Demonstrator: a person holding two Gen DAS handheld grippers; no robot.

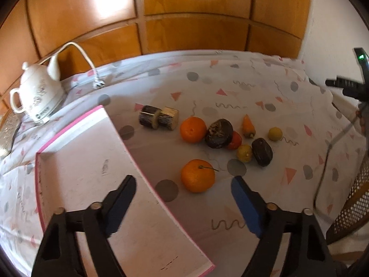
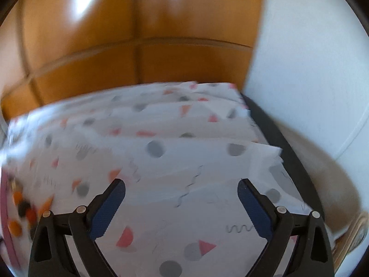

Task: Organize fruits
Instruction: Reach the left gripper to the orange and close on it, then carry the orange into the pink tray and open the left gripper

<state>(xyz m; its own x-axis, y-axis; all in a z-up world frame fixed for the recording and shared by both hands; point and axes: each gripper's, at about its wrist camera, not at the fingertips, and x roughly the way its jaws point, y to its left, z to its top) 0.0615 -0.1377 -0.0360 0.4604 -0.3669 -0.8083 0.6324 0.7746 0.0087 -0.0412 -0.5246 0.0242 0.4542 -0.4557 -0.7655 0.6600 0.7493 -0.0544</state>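
Presently, left gripper (image 1: 183, 202) and right gripper (image 2: 182, 204) are both spread, empty; an orange (image 1: 197, 175) lies at the left one's 12 o'clock, box (image 1: 92, 161) at 10.

A: The tablecloth (image 1: 230, 87) looks like soft matt cloth, creased toward twelve o'clock. Behind it, the wooden panelling (image 1: 196, 7) is polished and glossy, catching bright glare.

B: The kettle (image 1: 37, 94) at nine o'clock looks like glazed ceramic, smooth and shiny. The tray (image 1: 76, 161) seems matt white card or plastic, scuffed, with a pink rim.

A: The near orange (image 1: 197, 176) has dimpled, slightly shiny peel. The dark fruit (image 1: 219, 133) looks wrinkled and dull. The log pieces (image 1: 159, 117) are rough wood with bark.

B: In the right wrist view, the blue pads (image 2: 105, 210) look matt and rubbery on smooth black plastic.
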